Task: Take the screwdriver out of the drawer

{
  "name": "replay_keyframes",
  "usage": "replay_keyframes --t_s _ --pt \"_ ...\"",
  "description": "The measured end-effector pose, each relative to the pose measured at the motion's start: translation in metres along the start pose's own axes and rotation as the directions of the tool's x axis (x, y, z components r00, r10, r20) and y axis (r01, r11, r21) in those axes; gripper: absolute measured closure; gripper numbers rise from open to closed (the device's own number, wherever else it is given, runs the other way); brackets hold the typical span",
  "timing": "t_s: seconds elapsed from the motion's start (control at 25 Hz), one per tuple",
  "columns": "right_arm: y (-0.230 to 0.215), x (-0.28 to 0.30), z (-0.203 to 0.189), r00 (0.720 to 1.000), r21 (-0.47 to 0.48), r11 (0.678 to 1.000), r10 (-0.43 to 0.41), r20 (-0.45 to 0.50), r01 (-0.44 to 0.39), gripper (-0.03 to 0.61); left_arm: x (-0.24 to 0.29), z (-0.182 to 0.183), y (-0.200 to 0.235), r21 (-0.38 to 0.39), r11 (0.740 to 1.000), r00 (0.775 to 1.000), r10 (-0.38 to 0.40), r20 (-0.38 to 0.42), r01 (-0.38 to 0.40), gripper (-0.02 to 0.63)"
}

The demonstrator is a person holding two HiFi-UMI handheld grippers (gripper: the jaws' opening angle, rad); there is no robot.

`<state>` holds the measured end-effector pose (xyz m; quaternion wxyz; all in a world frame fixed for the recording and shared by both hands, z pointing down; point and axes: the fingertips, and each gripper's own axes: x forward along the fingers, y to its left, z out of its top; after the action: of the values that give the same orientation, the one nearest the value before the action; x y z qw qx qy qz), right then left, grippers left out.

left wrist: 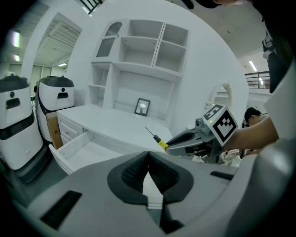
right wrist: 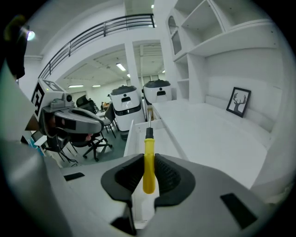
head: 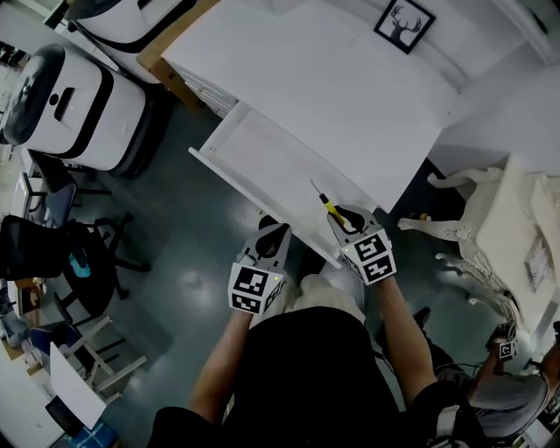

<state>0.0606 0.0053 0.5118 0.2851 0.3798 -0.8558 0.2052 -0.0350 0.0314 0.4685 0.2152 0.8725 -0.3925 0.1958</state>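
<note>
My right gripper [head: 339, 222] [right wrist: 148, 172] is shut on the screwdriver [right wrist: 148, 159], which has a yellow handle, a black collar and a thin metal shaft. It is held up above the front right corner of the open white drawer [head: 267, 166], shaft pointing over the drawer toward the desk. From the left gripper view the screwdriver [left wrist: 157, 139] sticks out of the right gripper [left wrist: 180, 141] over the desk. My left gripper [head: 270, 241] [left wrist: 148, 170] is shut with nothing in it, hanging in front of the drawer's front panel.
The white desk [head: 350, 87] has shelves [left wrist: 148, 51] at its back and a small framed deer picture [head: 403, 24]. Two white machines [head: 79, 105] stand on the floor at the left, beside black office chairs [head: 61, 245]. A white ornate chair [head: 490, 219] stands at the right.
</note>
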Motion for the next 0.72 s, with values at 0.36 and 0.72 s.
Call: replay_keyframes --t_s 0.36,0.72 --pt "-0.001 -0.064 0.041 0.983 0.038 0.998 -0.057 0.177 0.051 0.491 -0.019 0.028 -0.015 -0.024 1.0 0.996 0.016 0.093 -0.014 0.591" --pt "0.006 -0.117 0.082 0.944 0.051 0.997 -0.065 0.324 0.052 0.492 -0.04 0.07 -0.027 -0.045 0.999 0.978 0.031 0.207 -0.023 0.591"
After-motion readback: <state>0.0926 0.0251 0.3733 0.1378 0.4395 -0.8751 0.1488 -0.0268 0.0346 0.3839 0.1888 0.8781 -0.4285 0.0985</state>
